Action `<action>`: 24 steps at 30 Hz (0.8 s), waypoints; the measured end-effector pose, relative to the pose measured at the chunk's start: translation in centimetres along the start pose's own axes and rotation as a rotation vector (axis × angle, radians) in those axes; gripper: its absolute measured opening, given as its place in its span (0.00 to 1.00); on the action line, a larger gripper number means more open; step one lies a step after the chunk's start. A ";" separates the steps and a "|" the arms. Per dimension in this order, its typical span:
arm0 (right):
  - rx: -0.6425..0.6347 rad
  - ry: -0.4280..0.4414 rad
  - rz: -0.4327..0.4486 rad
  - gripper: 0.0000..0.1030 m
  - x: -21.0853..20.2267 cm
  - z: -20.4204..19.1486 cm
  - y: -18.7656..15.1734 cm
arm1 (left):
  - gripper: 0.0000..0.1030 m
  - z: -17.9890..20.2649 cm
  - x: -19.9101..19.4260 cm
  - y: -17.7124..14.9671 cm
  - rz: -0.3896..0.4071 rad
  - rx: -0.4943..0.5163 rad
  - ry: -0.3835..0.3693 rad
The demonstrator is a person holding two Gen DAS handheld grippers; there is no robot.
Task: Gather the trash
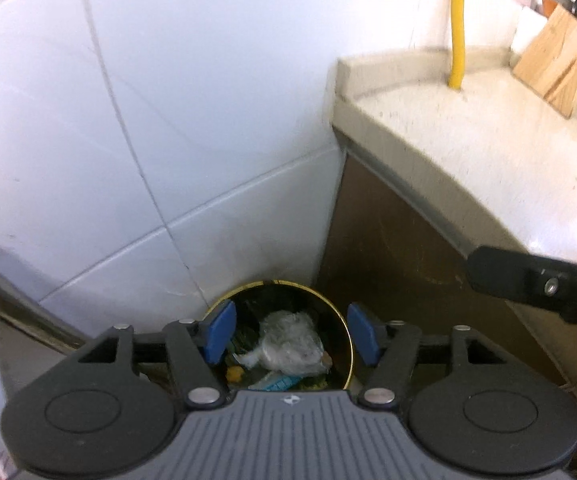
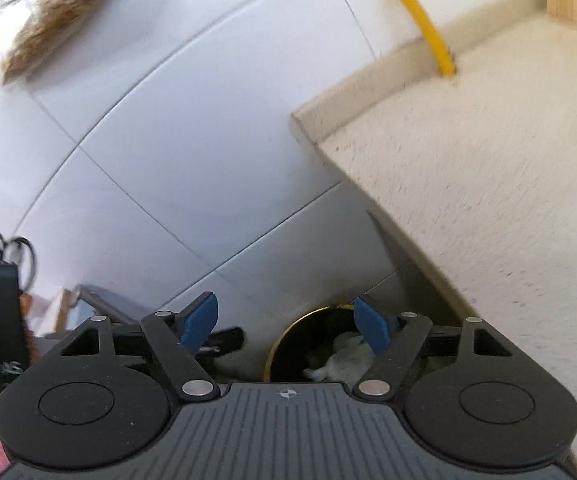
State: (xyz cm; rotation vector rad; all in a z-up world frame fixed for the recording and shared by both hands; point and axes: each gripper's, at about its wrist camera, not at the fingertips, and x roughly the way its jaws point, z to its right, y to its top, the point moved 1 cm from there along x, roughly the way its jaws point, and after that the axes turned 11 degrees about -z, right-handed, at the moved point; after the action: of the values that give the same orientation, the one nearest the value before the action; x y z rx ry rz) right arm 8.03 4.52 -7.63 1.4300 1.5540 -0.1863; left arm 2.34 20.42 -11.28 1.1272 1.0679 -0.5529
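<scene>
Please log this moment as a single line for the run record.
left gripper: open, empty, above trash bin | right gripper: open, empty | bin: crumpled plastic wrap inside

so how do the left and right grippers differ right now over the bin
The left gripper sits squarely over the trash bin, framing the crumpled plastic between its pads. The right gripper is off to one side, the bin showing only near its right pad. Both are open and empty.
</scene>
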 end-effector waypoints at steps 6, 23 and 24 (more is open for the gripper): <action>-0.059 -0.158 0.043 0.82 -0.8 -1.5 -1.2 | 0.61 -0.6 -1.8 -0.6 0.047 -0.074 0.044; -0.149 -0.240 0.040 0.88 -4.6 -0.1 -1.6 | 0.71 4.5 -6.3 -4.3 0.153 -0.235 0.137; -0.153 -0.245 0.041 0.89 -4.9 0.1 -1.7 | 0.73 4.9 -6.5 -4.5 0.158 -0.237 0.136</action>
State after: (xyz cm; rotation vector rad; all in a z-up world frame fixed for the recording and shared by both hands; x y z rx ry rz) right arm 5.83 0.63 -4.98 1.2673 1.3092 -0.2052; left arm -2.14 13.29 -7.24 1.0392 1.1176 -0.2206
